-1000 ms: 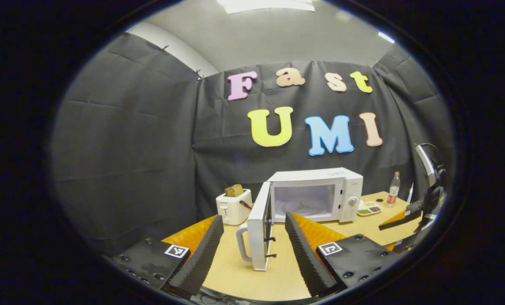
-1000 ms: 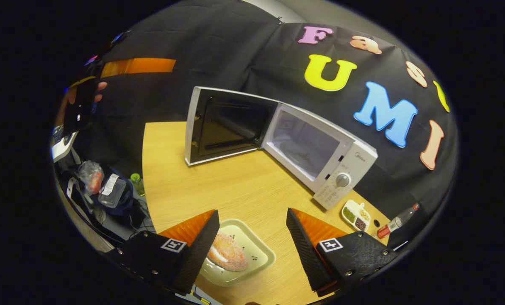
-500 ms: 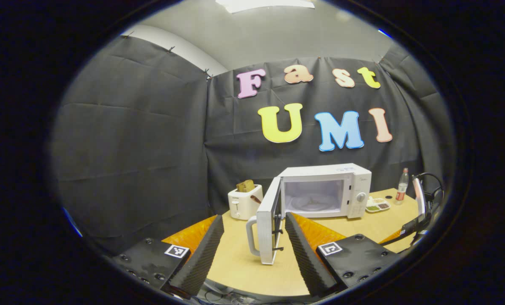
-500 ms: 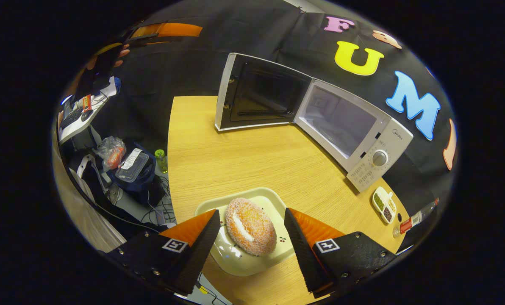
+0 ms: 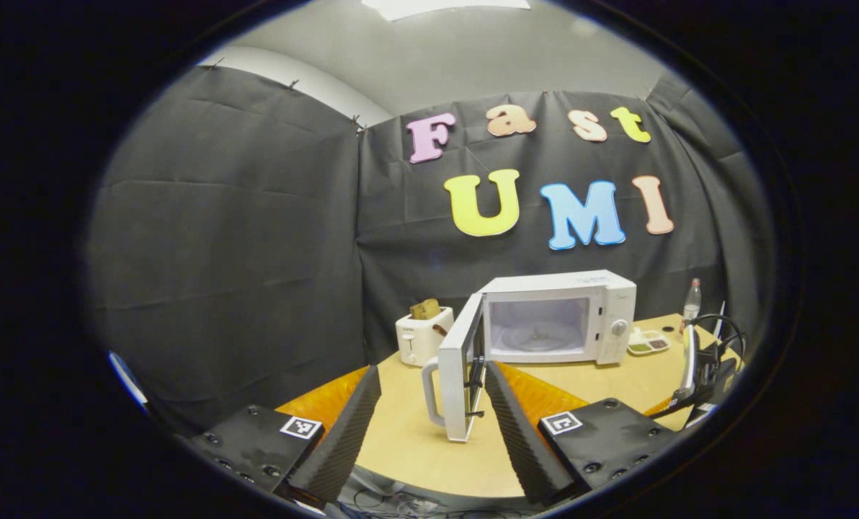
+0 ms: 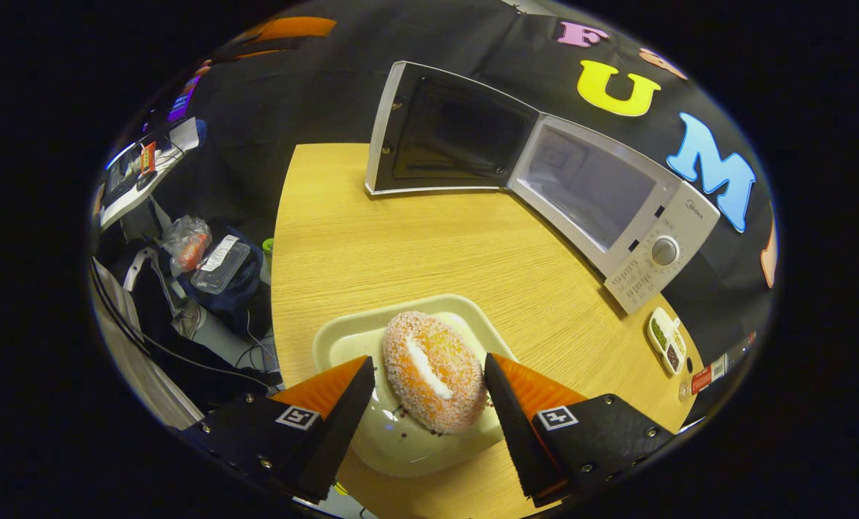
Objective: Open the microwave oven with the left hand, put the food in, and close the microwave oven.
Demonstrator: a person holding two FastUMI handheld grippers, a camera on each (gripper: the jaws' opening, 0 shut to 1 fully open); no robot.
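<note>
The white microwave [image 5: 555, 317] [image 6: 617, 202] stands at the back of the wooden table with its door [image 5: 460, 386] [image 6: 447, 133] swung wide open and its cavity lit. My left gripper [image 5: 429, 425] is open and held back from the door, off the table's front edge. A sugared orange bun with a cream filling [image 6: 433, 371] lies on a pale square plate [image 6: 354, 339] near the table's front. My right gripper [image 6: 426, 418] is open above it, one finger on each side of the bun; its right finger is close to the bun.
A white toaster [image 5: 424, 335] with a bread slice stands left of the microwave. A small dish of condiments [image 6: 666, 339] [image 5: 646, 344] and a bottle [image 5: 691, 299] sit to its right. Bags, boxes and cables [image 6: 206, 267] lie on the floor left of the table [image 6: 372, 245].
My left gripper has drawn back from the open door. My right gripper has come down over the plate, so the bun now lies between its fingers.
</note>
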